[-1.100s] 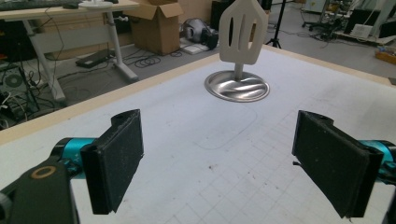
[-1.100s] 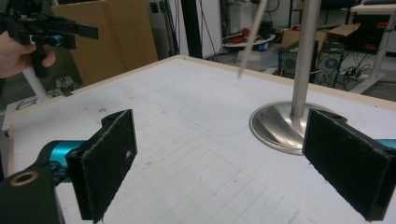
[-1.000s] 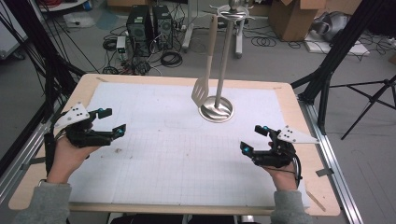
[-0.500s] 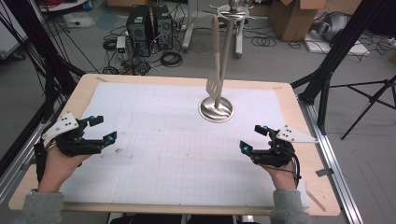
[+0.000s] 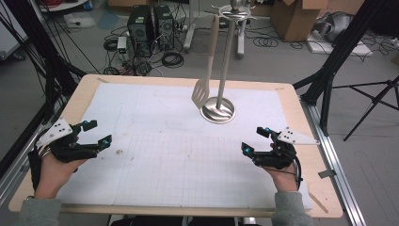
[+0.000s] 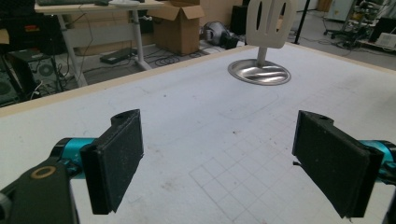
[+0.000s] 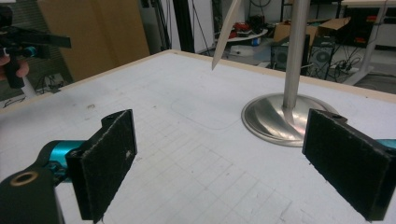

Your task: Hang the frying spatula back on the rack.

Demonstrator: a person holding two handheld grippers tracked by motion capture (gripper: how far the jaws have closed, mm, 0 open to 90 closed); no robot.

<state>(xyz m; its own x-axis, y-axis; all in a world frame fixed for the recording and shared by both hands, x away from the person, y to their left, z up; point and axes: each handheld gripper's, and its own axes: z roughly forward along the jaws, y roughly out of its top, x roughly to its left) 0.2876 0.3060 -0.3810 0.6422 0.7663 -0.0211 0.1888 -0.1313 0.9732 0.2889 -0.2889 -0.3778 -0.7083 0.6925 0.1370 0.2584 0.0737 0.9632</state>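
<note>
- Left hand-held gripper [image 5: 95, 133] sits low at the near left side of the counter [image 5: 84, 89], jaws spread wide and released, nothing between them
- In the left gripper view its two black pads [image 6: 116, 158] stand far apart, and bare gridded white mat [image 5: 155, 160] shows in the gap
- Right hand-held gripper [image 5: 254, 140] rests at the near right side, jaws likewise spread wide and released, holding nothing
- The right gripper view looks between its pads [image 7: 105, 154] to the mat, with the stand's base just beyond the far jaw
- The two are well apart, one on each side of the mat, each gripped by a hand [image 5: 52, 170] coming in from the bottom edge of the high view
- The spatula [image 5: 202, 92] hangs from the top of the metal stand [image 5: 225, 56] at the far middle of the counter, slotted blade down
- Its blade hangs clear above the mat, just beside the stand's round steel base [image 5: 218, 110], to that base's left in the high view
- The spatula's handle slants relative to the pole, so the blade sits off to one side of it
- Neither gripper touches the spatula or the stand; both are well short of them
- Behind the counter the floor carries computer towers [image 5: 150, 26], coiled cables and cardboard boxes [image 5: 294, 19]
</note>
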